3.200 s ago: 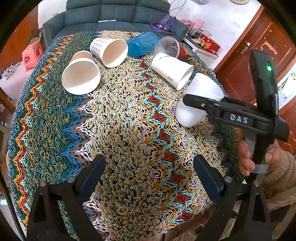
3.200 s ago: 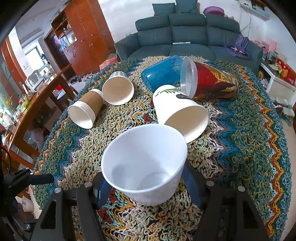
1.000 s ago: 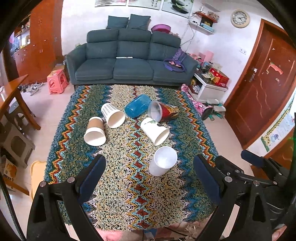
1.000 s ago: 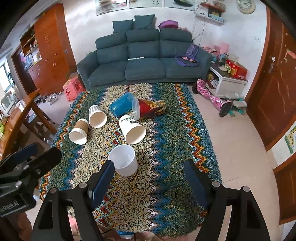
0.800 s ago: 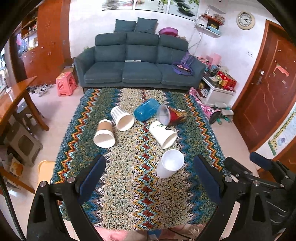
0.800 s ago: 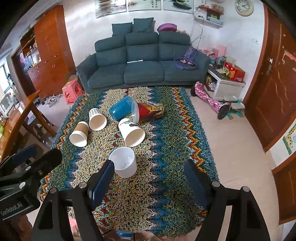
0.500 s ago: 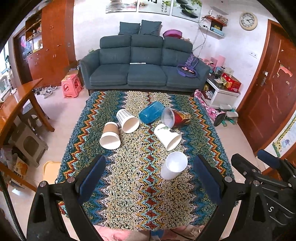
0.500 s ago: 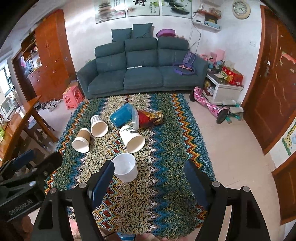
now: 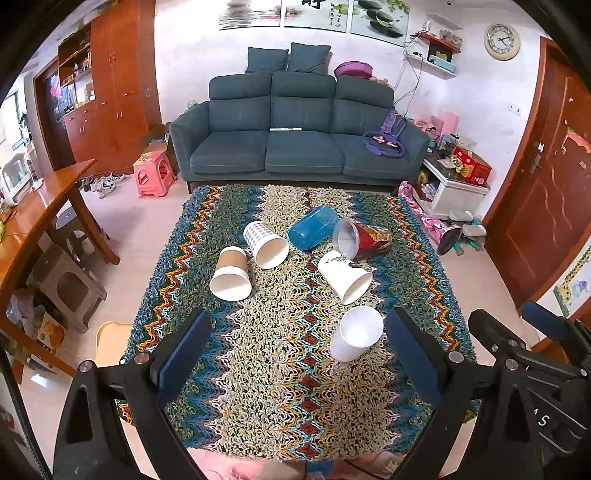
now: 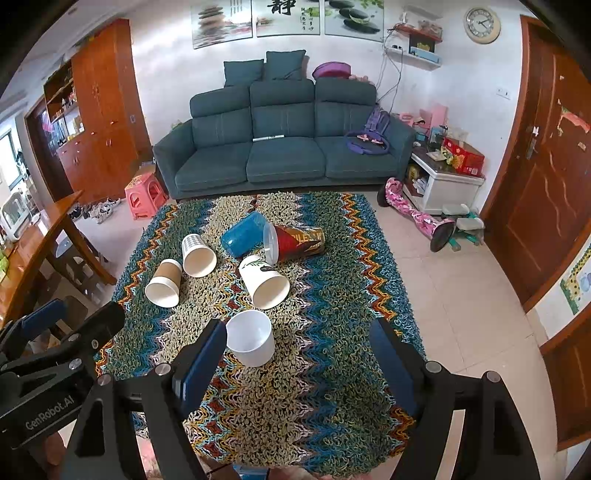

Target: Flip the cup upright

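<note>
Both grippers are held high, jaws spread wide and empty: the left gripper [image 9: 295, 354] and right gripper [image 10: 297, 356]. The white cup [image 10: 251, 342] stands upright on the rug [image 10: 332, 369], far below, beside the right gripper's left finger [image 10: 201, 360]. Farther off, five cups [image 10: 264, 282] lie tipped.

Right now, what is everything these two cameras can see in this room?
Plain white cup: 1, white, upright on the cloth, nearest the cameras.
Leaf-print cup: 1, white, on its side, behind the plain one.
Brown-sleeved cup: 1, brown and white, on its side, left.
Checked cup: 1, white with grey checks, on its side.
Blue cup: 1, blue, on its side, far middle.
Red printed cup: 1, red with clear lid, on its side.
Zigzag cloth: 1, multicoloured, under the cups.
Sofa: 1, dark teal, back wall.
Pink stool: 1, pink, left of sofa.
Wall clock: 1, cream, upper right.
Left gripper: jaws open, empty.
Right gripper: jaws open, empty.
</note>
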{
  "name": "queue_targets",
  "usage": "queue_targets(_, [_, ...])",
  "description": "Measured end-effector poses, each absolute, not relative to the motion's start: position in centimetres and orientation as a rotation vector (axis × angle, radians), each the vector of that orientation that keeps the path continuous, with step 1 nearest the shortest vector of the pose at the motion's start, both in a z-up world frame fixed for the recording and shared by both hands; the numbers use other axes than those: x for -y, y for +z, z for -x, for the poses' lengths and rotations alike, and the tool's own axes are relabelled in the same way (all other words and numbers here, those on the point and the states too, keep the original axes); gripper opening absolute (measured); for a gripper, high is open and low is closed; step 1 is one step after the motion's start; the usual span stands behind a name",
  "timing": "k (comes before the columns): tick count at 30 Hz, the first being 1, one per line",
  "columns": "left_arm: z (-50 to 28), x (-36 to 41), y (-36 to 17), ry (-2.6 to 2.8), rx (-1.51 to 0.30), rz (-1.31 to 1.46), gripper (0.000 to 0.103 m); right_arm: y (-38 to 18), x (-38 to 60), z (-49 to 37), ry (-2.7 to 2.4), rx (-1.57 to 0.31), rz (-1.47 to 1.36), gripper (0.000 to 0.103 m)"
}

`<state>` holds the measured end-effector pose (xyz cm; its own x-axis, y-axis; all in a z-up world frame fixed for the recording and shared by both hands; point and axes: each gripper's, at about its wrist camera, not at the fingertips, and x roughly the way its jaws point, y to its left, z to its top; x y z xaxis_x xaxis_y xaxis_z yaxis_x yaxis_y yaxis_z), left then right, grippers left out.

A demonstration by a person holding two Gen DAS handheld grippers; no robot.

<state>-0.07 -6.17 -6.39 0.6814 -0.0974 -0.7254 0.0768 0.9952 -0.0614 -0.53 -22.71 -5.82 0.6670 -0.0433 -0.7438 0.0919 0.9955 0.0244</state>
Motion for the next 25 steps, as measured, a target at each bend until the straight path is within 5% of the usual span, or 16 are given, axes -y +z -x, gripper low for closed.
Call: queue_targets(25, [-0.5, 6.5, -7.4, -0.056, -0.844, 0.013, 0.097, -7.2, 23.0, 0.1, -0.066, -0.872, -0.072, 0.08])
